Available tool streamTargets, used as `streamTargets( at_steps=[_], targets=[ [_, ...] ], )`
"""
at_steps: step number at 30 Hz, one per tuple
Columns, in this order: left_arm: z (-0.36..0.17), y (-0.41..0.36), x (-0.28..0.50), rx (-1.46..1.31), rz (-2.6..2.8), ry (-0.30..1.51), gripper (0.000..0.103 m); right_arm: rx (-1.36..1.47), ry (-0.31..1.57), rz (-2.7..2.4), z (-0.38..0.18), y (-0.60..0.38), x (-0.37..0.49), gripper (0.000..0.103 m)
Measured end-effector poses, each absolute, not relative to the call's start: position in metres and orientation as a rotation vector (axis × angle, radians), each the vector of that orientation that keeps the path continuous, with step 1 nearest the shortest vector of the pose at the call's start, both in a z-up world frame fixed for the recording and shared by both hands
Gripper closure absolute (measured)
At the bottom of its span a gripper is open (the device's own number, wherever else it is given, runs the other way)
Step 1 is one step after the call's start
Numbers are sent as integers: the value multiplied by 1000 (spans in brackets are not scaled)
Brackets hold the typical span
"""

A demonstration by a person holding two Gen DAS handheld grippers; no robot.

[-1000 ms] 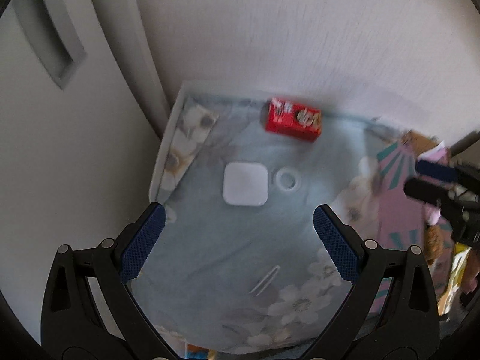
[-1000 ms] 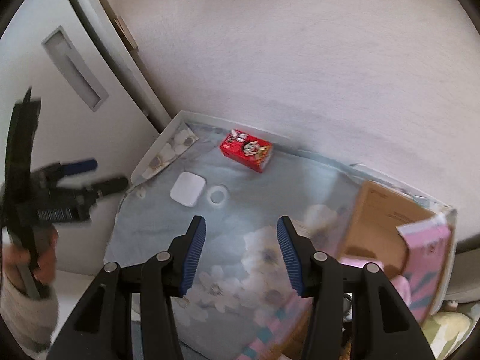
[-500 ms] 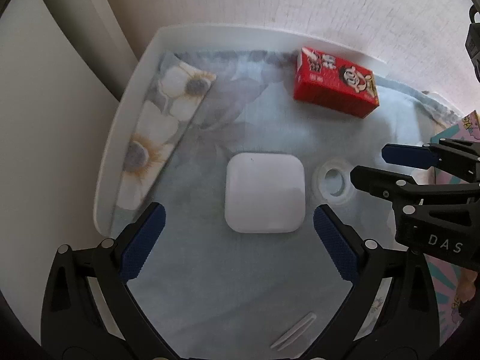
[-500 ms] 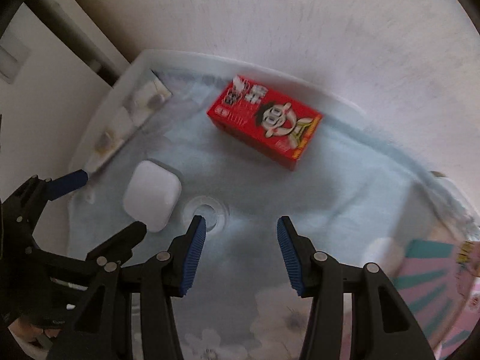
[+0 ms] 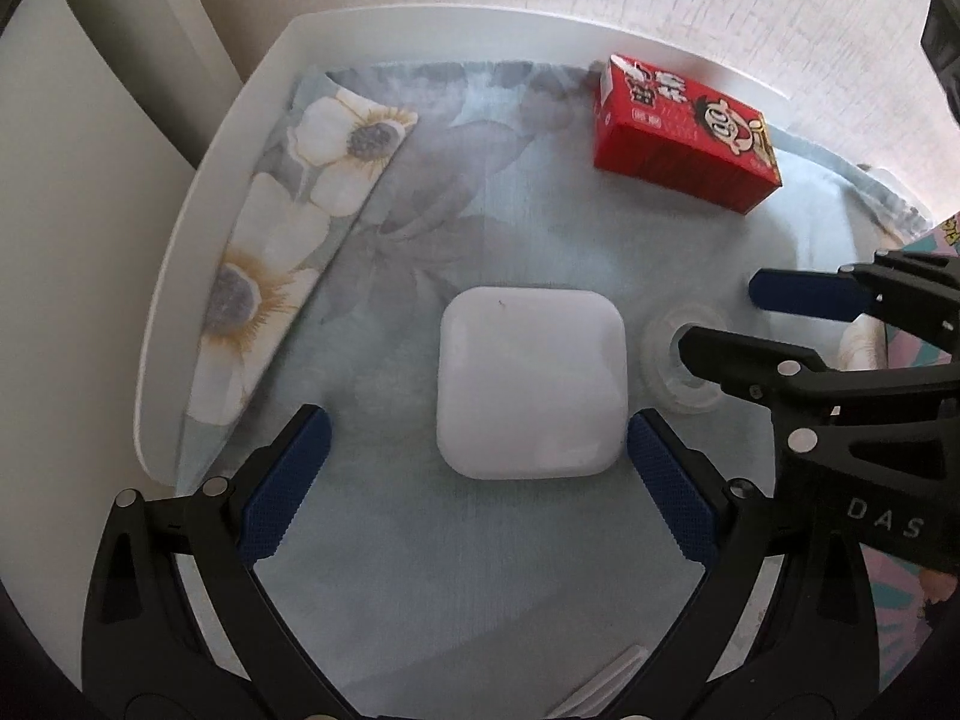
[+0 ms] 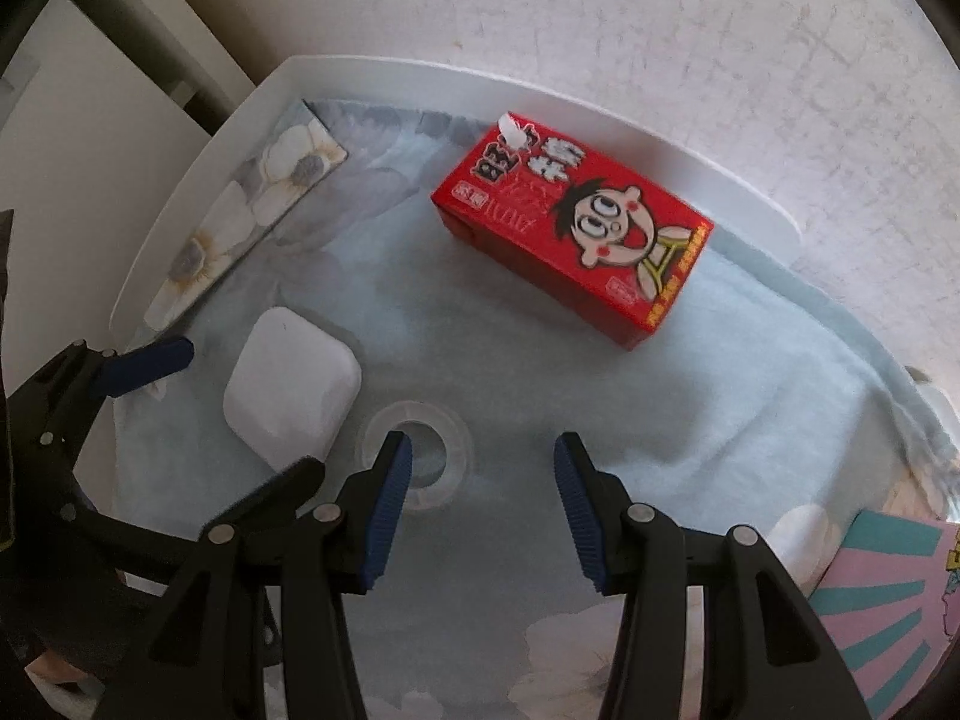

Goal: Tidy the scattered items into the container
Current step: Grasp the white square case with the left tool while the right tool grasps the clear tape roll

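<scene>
A white rounded square case lies on the pale blue floral cloth; it also shows in the right wrist view. My left gripper is open and empty, its jaws just short of the case on either side. A clear tape ring lies right of the case; it also shows in the left wrist view. My right gripper is open and empty, its left finger over the ring. A red milk carton lies flat at the back; it also shows in the left wrist view.
A white raised table rim curves round the left and back. A white wall is behind it. A pink and teal patterned box sits at the right. A white tweezers-like item lies near the left gripper's base.
Both grippers have moved forward and down toward the table. The case now sits close between my left jaws, and the ring has come under my right gripper's left finger.
</scene>
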State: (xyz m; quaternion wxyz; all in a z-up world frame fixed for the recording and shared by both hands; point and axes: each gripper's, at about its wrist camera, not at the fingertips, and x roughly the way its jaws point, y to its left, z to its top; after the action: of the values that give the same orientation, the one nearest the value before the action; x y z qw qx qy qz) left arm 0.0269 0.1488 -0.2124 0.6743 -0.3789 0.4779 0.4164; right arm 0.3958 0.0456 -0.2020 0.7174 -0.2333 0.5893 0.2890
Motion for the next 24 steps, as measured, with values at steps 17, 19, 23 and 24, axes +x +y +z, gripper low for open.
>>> streamTargets(
  at_steps=[17, 19, 23, 24],
  targets=[
    [-188, 125, 25, -800, 950, 987, 44, -547, 1251, 623, -195, 33, 397, 93],
    [-183, 125, 21, -824, 950, 961, 44, -544, 1247, 625, -192, 32, 398, 93],
    [-169, 122, 13, -859, 954, 906, 44, -524, 1240, 629, -183, 30, 399, 93],
    [-165, 120, 12, -853, 963, 902, 44, -515, 1237, 631, -180, 29, 398, 93]
  ],
)
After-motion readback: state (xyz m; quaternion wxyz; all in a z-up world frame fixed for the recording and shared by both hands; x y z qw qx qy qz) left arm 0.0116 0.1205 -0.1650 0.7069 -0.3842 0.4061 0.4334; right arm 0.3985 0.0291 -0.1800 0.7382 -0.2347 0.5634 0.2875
